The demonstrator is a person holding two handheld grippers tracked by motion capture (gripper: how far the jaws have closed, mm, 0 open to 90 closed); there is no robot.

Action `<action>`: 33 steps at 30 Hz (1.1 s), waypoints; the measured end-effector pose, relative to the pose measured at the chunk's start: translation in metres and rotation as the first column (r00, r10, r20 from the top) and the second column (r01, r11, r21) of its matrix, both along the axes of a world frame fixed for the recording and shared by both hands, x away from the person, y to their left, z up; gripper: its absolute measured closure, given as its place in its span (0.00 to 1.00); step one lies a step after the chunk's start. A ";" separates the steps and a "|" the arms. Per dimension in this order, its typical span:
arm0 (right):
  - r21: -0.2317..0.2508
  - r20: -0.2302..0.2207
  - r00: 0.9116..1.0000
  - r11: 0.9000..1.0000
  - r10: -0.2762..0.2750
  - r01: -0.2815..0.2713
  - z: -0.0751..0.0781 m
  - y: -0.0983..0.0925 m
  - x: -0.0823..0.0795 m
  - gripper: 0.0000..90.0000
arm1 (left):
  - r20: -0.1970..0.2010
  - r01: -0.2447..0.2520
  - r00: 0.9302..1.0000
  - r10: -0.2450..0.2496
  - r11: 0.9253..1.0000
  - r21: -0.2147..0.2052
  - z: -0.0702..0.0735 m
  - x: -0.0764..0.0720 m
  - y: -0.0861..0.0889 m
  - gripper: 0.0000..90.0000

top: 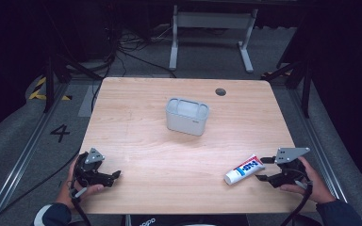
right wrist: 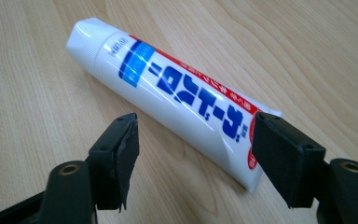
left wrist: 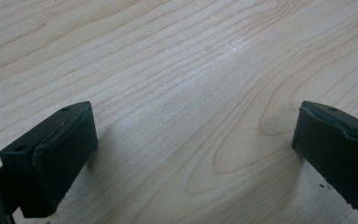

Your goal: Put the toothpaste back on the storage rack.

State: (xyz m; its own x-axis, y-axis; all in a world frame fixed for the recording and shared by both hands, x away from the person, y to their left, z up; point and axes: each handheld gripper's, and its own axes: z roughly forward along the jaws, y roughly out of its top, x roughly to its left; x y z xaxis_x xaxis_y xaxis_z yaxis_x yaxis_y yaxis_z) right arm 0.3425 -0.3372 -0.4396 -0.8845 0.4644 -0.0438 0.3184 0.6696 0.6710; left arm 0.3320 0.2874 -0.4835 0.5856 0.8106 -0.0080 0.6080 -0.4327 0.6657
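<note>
A white toothpaste tube (top: 243,170) with blue lettering and a red stripe lies slantwise on the wooden table (top: 136,117) near the front right, cap end pointing away from my right gripper (top: 262,169). In the right gripper view the tube (right wrist: 168,93) has its flat tail end between the two jaws of the right gripper (right wrist: 193,123). One pad sits right at the tail; the other stands clear of the tube with bare wood showing between them. At the front left my left gripper (top: 114,177) rests low over the table, and its jaws (left wrist: 195,112) stand wide apart over bare wood.
A grey rectangular container (top: 187,115) with an open top stands at the middle of the table. A small dark round hole (top: 220,91) sits near the far edge. Beyond the table are a white frame's legs (top: 212,37) and cables on the floor.
</note>
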 end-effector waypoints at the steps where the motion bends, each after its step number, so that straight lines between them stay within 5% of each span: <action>1: -0.003 0.006 0.999 0.999 0.035 -0.035 0.002 0.007 0.002 0.37 | 0.001 -0.001 1.000 0.001 1.000 0.000 0.000 0.000 0.000 0.01; 17: -0.075 -0.017 0.987 0.985 0.157 -0.158 0.008 0.043 0.010 0.33 | 0.001 -0.005 1.000 0.005 1.000 -0.001 0.000 0.000 0.000 0.01; 21: -0.101 -0.026 0.988 0.983 0.153 -0.155 0.008 0.044 0.009 0.33 | 0.002 -0.005 1.000 0.005 1.000 -0.002 0.000 0.000 0.000 0.01; 25: -0.070 -0.042 0.994 0.993 0.096 -0.099 0.007 0.029 0.004 0.36 | 0.002 -0.005 1.000 0.005 1.000 -0.002 0.000 0.000 0.000 0.01; 33: -0.053 -0.055 0.995 0.995 0.082 -0.085 0.000 0.014 -0.011 0.49 | 0.002 -0.005 1.000 0.005 1.000 -0.001 0.000 0.000 0.000 0.01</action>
